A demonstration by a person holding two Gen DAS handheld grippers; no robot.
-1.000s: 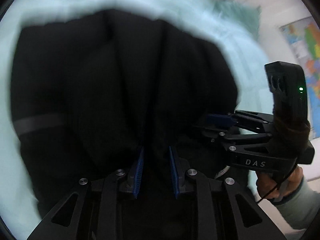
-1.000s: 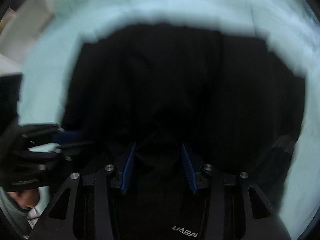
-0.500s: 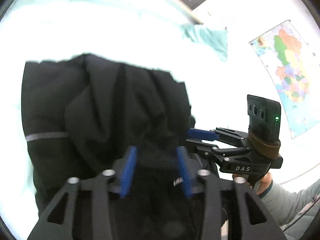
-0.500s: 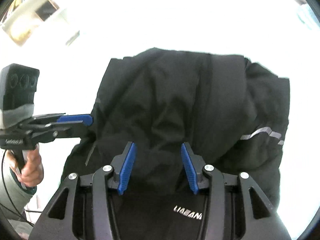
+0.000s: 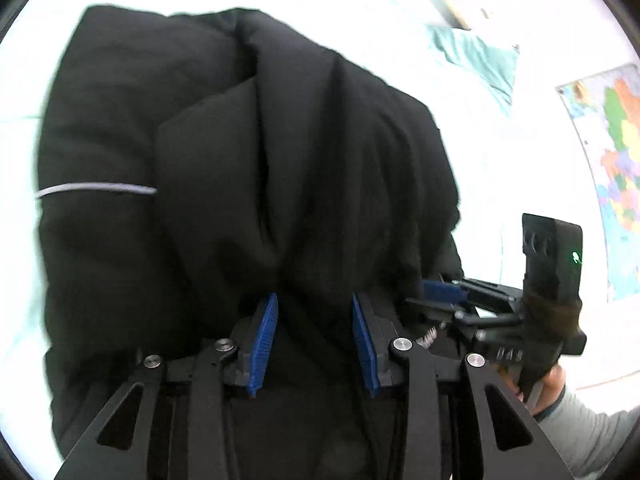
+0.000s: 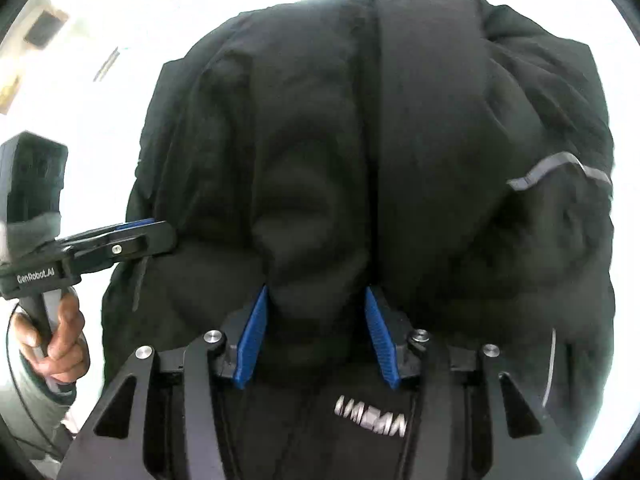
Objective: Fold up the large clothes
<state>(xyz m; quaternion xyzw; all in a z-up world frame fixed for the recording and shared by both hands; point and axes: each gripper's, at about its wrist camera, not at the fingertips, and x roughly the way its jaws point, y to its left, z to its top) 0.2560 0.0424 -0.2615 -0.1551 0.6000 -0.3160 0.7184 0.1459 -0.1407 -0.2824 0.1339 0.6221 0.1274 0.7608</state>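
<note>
left gripper (image 5: pixel 314 344): clamped on a thick bunch of black jacket (image 5: pixel 248 168), jaws just closing further | right gripper (image 6: pixel 316 336): clenched on a fold of the same jacket (image 6: pixel 360 152) | jacket: hanging bunched from both grippers, above pale bed sheet (image 5: pixel 360 4) | wall map (image 5: pixel 616 152) at right

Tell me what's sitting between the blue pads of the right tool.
A bunched fold of the black jacket fills the gap between the right tool's blue pads, seen in the right wrist view.

Black padded jacket (image 5: pixel 248 184), bunched in thick folds, fills the frame's centre; grey reflective stripe at left.
</note>
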